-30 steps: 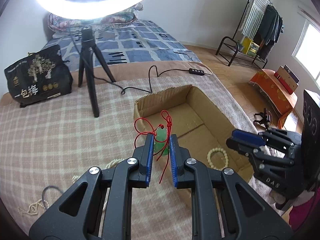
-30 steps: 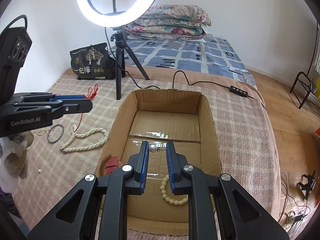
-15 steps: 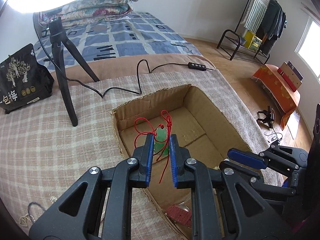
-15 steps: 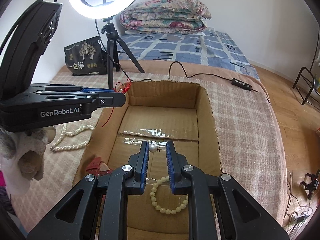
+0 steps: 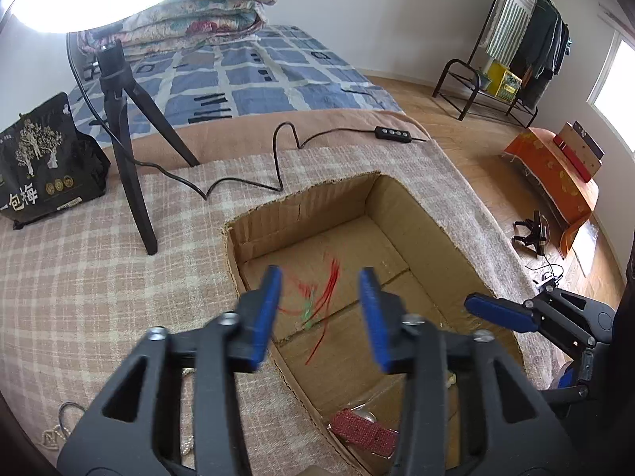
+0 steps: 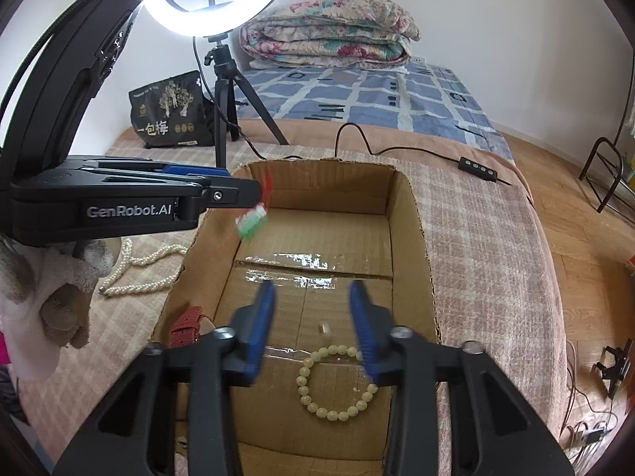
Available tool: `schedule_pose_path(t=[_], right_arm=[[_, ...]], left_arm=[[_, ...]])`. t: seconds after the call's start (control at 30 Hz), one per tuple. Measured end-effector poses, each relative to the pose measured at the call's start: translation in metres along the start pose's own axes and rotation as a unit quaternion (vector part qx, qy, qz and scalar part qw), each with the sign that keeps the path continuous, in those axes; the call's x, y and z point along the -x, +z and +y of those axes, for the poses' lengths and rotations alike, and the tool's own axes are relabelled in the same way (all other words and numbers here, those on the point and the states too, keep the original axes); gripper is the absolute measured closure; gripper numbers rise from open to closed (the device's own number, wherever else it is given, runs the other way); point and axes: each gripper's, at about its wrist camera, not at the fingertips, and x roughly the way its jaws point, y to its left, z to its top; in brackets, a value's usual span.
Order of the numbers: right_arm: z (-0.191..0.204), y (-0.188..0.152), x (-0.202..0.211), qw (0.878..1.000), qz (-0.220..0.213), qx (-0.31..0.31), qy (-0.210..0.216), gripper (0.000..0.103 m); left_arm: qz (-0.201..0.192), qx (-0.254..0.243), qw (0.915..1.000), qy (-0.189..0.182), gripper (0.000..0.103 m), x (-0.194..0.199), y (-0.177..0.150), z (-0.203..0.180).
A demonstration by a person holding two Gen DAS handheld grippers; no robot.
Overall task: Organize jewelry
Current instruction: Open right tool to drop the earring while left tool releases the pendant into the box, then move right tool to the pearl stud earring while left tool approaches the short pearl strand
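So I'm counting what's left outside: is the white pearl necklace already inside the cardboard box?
No, the pearl necklace lies on the plaid blanket left of the cardboard box.

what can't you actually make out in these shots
- Green pendant on its red cord: motion-blurred in both views, shape unreadable.
- Small pale piece under the right gripper: blurred, too small to identify.
- Red strap: left view, partly hidden by the left gripper.
- Pearl necklace: right view, part behind the box wall.
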Motion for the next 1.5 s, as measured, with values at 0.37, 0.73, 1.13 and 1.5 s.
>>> schedule_pose_path(t=[0.37,0.73,1.13,1.5], right_arm=[[0.008,-0.005,0.016,1.000,-0.004,0.012,-0.027,0.035],[0.025,-0.005,0.050,0.998,-0.020,0.010,-0.052,0.029],[0.061,-0.003,0.090,0.997,-0.053,-0.001,-0.057,0.022],[0.110,-0.004,0.101,0.998,-0.066,0.018,-0.011,0.022]], left_arm=[[-0.013,0.000,0.9999,0.006,0.058,0.025,0.001,-0.003],[-0.041,-0.002,0.9991,0.013,0.058,0.084,-0.006,0.001],[-0.086,0.006,0.9953,0.044,0.033,0.174,-0.030,0.045],[-0.105,0.005,0.9905,0.089,0.031,0.243,-0.083,0.100]])
